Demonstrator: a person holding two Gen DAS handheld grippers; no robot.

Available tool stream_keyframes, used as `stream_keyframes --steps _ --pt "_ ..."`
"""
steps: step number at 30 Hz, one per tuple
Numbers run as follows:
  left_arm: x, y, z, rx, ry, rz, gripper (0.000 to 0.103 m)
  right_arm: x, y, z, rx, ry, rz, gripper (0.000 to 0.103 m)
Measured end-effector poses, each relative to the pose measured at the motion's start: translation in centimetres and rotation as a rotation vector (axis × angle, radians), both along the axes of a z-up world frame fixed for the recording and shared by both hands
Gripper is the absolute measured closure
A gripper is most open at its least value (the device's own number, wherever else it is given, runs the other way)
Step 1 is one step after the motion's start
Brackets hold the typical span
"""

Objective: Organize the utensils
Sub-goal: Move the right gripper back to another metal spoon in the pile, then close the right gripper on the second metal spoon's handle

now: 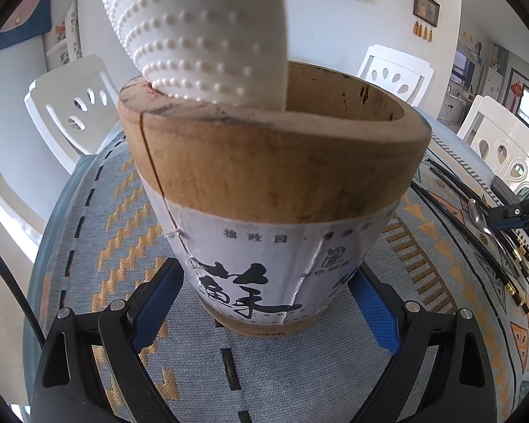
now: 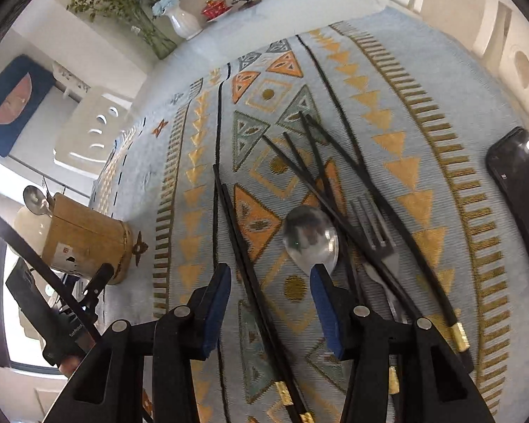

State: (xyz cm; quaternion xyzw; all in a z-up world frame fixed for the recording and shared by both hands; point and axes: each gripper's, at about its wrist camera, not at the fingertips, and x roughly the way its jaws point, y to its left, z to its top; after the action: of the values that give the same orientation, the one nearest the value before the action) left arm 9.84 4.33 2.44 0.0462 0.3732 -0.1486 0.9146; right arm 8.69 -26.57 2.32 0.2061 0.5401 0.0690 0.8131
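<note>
1. Left tool [image 1: 269, 303]: blue pads set against both sides of the holder's [image 1: 275, 190] lower part, gripping it; the holder stands upright on the patterned cloth [image 1: 88, 218].
2. Holder: a wooden cylinder with a white printed label round its lower half and a crack down its left side. A white studded utensil [image 1: 201, 31] stands in its mouth, leaning on the rim.
3. Right tool [image 2: 269, 303]: jaws parted, low over the surface, clamping nothing. A pair of chopsticks [image 2: 250, 275] lies on the cloth [image 2: 423, 183] in the gap between the pads; whether either pad touches them I cannot tell.
4. Spoon [image 2: 308, 238]: bowl just beyond the right-hand pad's tip.
5. Fork [image 2: 375, 232]: beside the spoon, crossed by more black chopsticks [image 2: 335, 176].
6. Holder in the right view [image 2: 84, 243]: far left, well apart from the loose utensils, a spoon head standing out of it.
7. Phone [image 2: 522, 194]: dark, at the right edge.
</note>
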Motion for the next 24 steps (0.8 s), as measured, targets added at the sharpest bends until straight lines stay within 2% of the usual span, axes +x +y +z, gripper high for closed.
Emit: stream_keyframes --steps 2,8,24 --pt "0.0 0.1 0.0 -0.001 0.000 0.000 0.008 0.4 0.2 -0.2 -0.026 0.004 -0.007 0.057" --pt "0.0 0.4 0.0 -0.009 0.001 -0.002 0.008 0.8 1.6 -0.5 -0.202 0.000 0.007 0.057" --pt "0.2 1.0 -0.1 -0.024 0.010 -0.007 0.008 2.5 4.2 -1.6 -0.394 0.004 0.054 0.055"
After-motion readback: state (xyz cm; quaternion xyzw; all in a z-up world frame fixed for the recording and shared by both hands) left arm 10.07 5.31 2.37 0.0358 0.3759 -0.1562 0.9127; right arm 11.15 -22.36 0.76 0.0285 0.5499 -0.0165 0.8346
